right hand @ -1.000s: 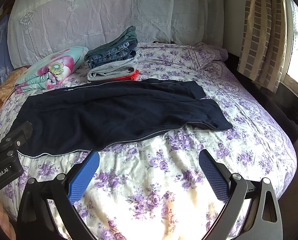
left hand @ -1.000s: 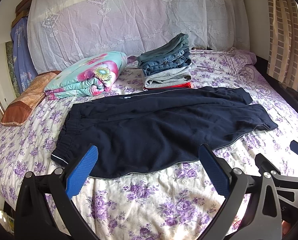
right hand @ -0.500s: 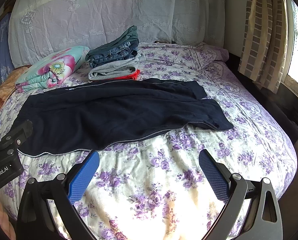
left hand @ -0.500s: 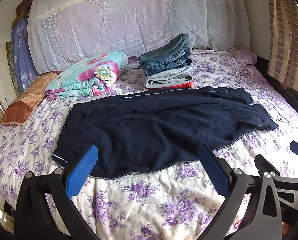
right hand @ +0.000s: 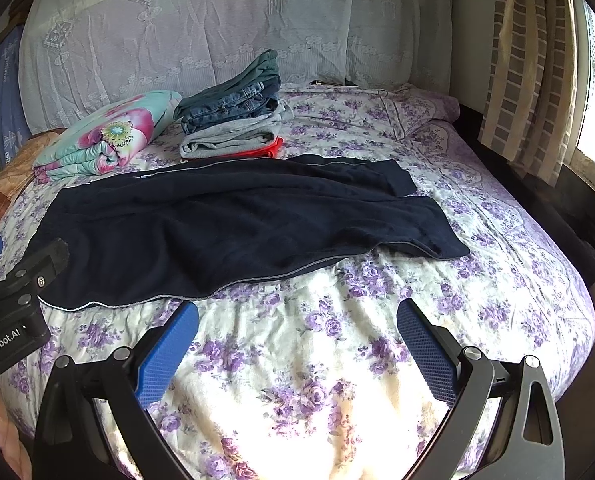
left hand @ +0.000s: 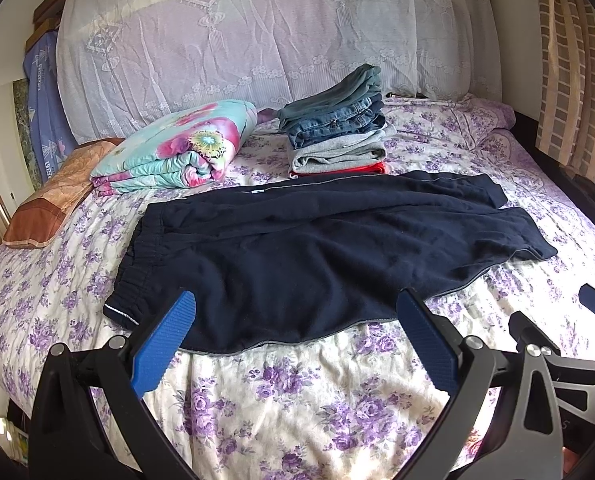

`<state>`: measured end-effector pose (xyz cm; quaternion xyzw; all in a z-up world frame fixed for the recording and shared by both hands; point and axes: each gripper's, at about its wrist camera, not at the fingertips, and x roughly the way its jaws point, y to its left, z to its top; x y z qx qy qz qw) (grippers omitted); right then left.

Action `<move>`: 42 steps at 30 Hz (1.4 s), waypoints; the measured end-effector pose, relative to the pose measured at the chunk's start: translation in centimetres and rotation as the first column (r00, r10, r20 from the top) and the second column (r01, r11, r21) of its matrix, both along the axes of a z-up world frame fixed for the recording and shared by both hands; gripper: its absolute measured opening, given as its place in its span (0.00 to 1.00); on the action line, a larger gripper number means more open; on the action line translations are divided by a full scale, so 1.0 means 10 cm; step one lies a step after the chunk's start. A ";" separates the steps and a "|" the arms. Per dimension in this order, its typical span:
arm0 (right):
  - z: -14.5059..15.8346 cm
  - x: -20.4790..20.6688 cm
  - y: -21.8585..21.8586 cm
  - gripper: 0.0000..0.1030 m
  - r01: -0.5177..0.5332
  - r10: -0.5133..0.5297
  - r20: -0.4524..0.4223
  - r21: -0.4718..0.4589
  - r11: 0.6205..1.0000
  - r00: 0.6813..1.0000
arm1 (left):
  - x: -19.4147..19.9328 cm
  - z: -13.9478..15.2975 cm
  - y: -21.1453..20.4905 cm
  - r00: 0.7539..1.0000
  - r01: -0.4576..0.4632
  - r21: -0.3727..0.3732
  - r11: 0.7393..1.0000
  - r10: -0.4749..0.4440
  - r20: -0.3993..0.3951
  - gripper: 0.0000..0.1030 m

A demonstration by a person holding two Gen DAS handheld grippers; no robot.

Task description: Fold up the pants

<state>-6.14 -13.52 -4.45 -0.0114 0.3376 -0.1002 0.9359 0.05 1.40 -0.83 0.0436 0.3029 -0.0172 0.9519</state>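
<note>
Pants [left hand: 317, 248] lie spread across the bed [left hand: 297, 392], waistband left. Left gripper [left hand: 297, 320] and right gripper [right hand: 297, 332] hover near, jaws apart, empty.

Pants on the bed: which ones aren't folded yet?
The navy pants, spread flat across the bed. The others sit folded in a stack behind them.

Left tool [left hand: 295, 334] and right tool [right hand: 297, 344] both hover with blue fingers spread wide, side by side.

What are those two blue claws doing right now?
Left gripper: open, holding nothing, near the pants.
Right gripper: open, holding nothing.
</note>
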 end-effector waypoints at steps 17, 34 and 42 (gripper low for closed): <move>-0.03 0.03 0.03 0.97 -0.009 0.010 -0.014 0.001 1.000 1.000 | 0.00 -0.09 0.08 1.000 -0.012 -0.003 1.000 0.012 -0.022 0.95; -0.47 0.28 -0.20 0.97 -0.010 0.026 -0.133 0.119 0.993 0.991 | 0.75 -1.11 1.49 0.889 -0.301 -0.339 0.891 0.133 -0.439 0.95; -0.46 0.23 -0.57 0.97 0.056 -0.039 -0.141 0.115 0.992 0.989 | 1.16 -1.13 1.95 0.892 -0.373 -0.457 0.808 0.177 -0.416 0.11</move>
